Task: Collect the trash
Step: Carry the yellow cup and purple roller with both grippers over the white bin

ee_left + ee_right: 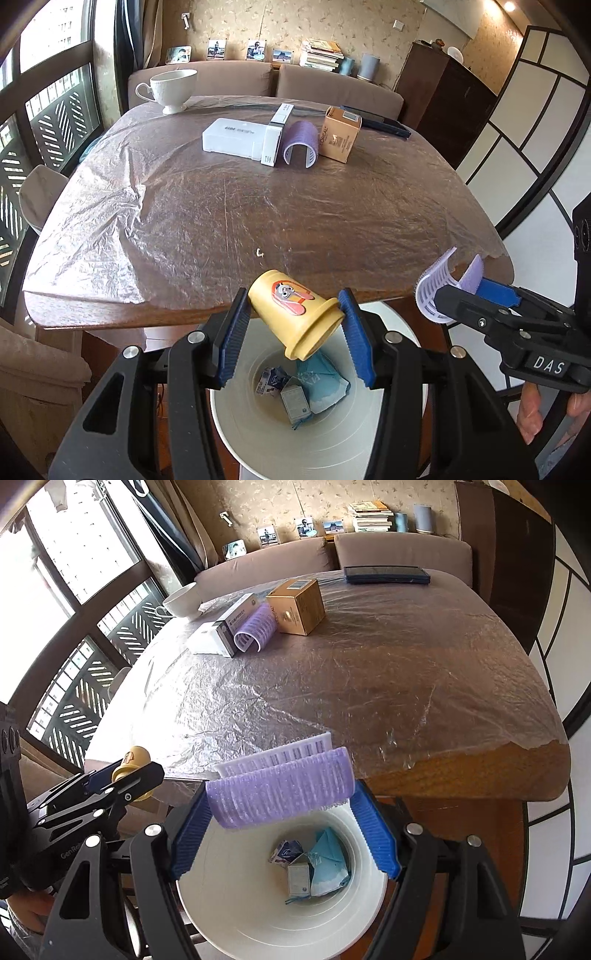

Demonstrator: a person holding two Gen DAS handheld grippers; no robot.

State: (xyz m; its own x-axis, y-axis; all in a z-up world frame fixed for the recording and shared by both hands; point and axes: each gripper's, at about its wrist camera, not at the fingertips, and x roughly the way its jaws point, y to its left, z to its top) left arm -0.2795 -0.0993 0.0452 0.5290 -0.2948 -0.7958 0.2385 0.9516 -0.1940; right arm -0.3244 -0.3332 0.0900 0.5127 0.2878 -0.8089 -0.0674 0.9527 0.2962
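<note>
Blue-padded, the left tool (293, 325) is pinching a yellow cup (295, 314) tilted over the white bin (295, 443), while the right tool (280, 812) is clamping a purple hair roller (280, 794) above the same bin beside the table (258, 203). Releasing each squarely over the opening looks wisest, one after another.

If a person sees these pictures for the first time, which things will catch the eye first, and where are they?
First comes the yellow cup, tilted between the left gripper fingers, right above the white bin beside the table. Next, the right gripper holds a purple hair roller over the same bin, which already has crumpled packaging at its bottom. At the far side of the table stand a white teacup, some boxes and a second roller.
</note>
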